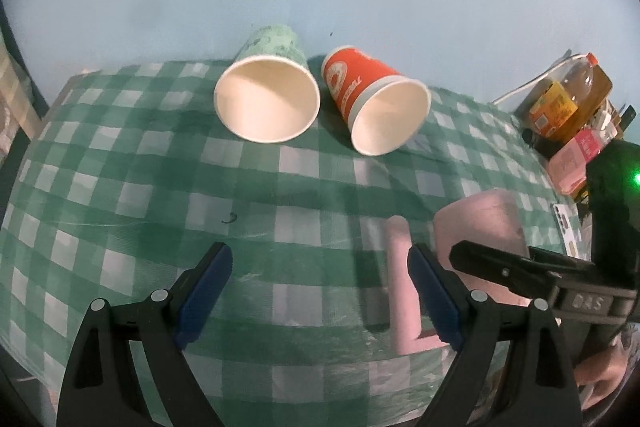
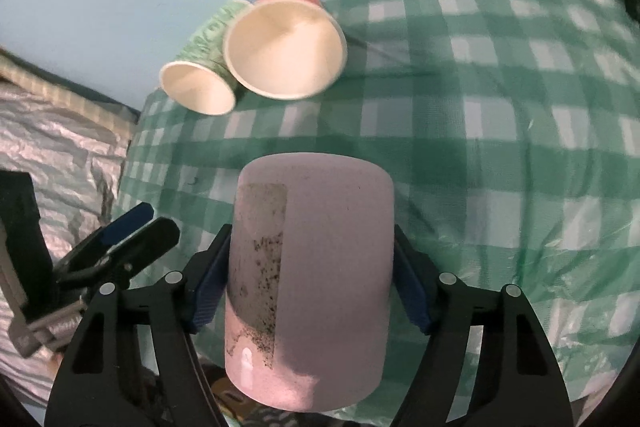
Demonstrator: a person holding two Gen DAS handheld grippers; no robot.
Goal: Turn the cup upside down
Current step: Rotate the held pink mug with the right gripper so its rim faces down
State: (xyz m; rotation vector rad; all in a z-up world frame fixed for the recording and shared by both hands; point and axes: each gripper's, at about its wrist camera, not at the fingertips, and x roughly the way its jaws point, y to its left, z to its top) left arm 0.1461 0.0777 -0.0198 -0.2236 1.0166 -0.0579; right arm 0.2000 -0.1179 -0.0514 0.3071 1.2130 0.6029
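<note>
A pink cup (image 2: 316,263) with a handle is held between the blue pads of my right gripper (image 2: 312,267), which is shut on it above the near part of the table. The cup's closed base faces the camera in the right wrist view. It also shows in the left wrist view (image 1: 480,227) at the right, with its handle (image 1: 400,279) pointing left. My left gripper (image 1: 320,291) is open and empty above the green checked tablecloth (image 1: 280,211), just left of the pink cup.
A green paper cup (image 1: 268,95) and an orange paper cup (image 1: 376,103) lie on their sides at the far edge by the blue wall. A bottle (image 1: 568,95) and pink boxes (image 1: 572,163) stand at the right. Crinkled plastic (image 2: 60,147) lies left of the table.
</note>
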